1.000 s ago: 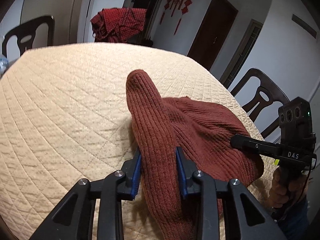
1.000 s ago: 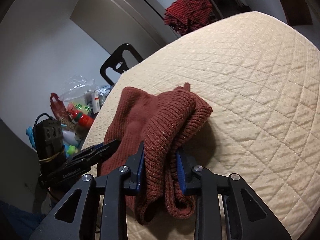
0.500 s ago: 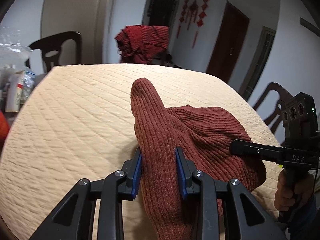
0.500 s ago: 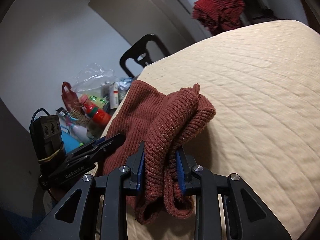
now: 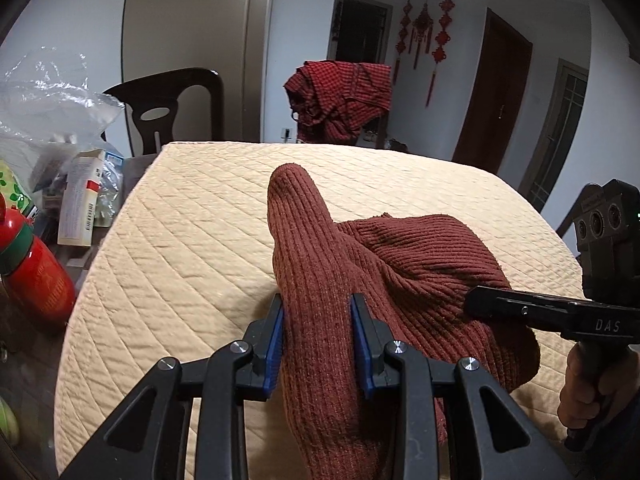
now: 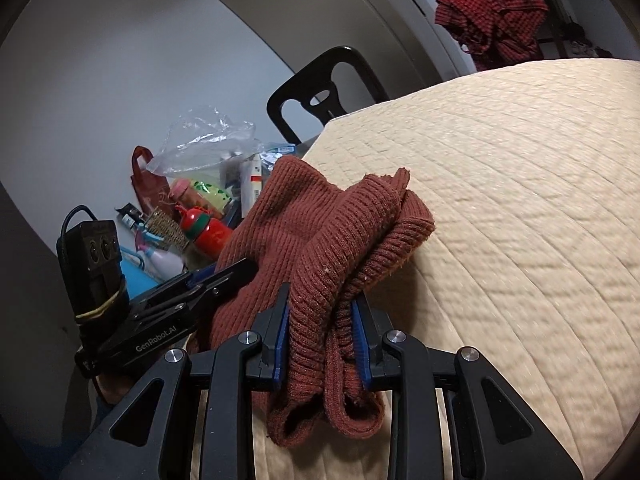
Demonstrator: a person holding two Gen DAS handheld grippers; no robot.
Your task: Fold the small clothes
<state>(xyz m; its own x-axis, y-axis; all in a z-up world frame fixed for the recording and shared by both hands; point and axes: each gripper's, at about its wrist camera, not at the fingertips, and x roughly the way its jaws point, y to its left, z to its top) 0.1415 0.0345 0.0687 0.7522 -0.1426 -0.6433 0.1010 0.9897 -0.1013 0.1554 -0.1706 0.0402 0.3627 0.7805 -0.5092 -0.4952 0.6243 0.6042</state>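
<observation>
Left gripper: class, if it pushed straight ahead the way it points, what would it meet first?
The left gripper already clamps the rust knit garment; its upright fold lies ahead, then the quilted table cover. Depth is uncertain.

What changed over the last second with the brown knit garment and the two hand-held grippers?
Both views swung toward the cluttered side, so the red bottle now shows. The left hand-held gripper and right hand-held gripper stayed clamped on the brown knit garment over the quilted table cover; nothing was released.

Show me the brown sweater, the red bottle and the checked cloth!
Sweater (image 5: pixel 316 248): left wrist view, on its raised ribbed fold.
Red bottle (image 5: pixel 36 280): left wrist view, on its body.
Checked cloth (image 6: pixel 492 12): right wrist view, on its bunched middle.
</observation>
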